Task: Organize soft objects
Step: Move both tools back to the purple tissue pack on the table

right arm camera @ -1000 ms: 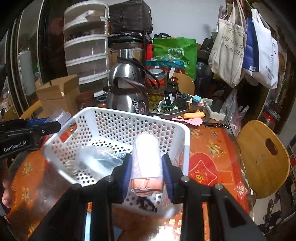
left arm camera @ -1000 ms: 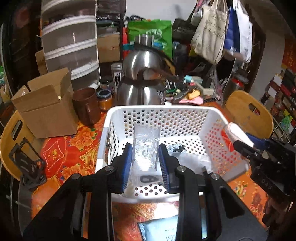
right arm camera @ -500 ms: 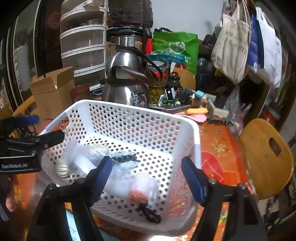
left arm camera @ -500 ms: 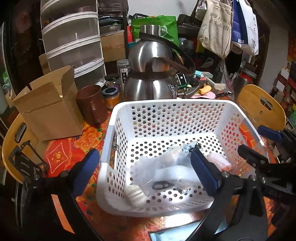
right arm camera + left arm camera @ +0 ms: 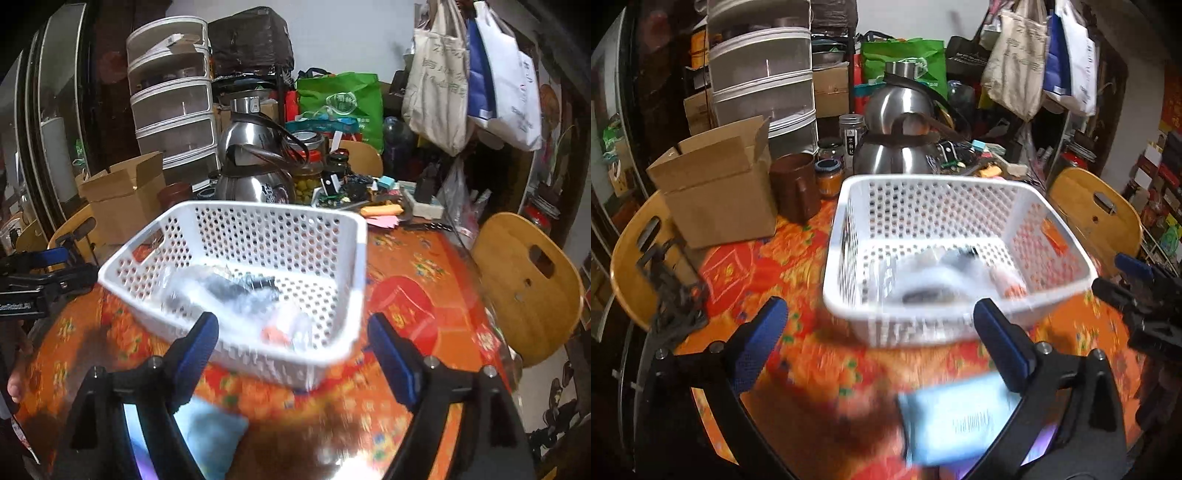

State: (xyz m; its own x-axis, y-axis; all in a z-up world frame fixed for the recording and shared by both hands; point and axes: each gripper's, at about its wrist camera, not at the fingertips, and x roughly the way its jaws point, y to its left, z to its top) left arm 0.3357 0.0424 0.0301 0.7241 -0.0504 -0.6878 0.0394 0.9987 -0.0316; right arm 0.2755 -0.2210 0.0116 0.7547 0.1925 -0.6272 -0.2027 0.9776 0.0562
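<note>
Both grippers (image 5: pixel 882 338) (image 5: pixel 291 352) withdrawn, jaws opening.

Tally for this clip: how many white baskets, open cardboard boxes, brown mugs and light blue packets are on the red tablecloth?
White basket: 1
Open cardboard box: 1
Brown mug: 1
Light blue packet: 1
Total: 4
</note>
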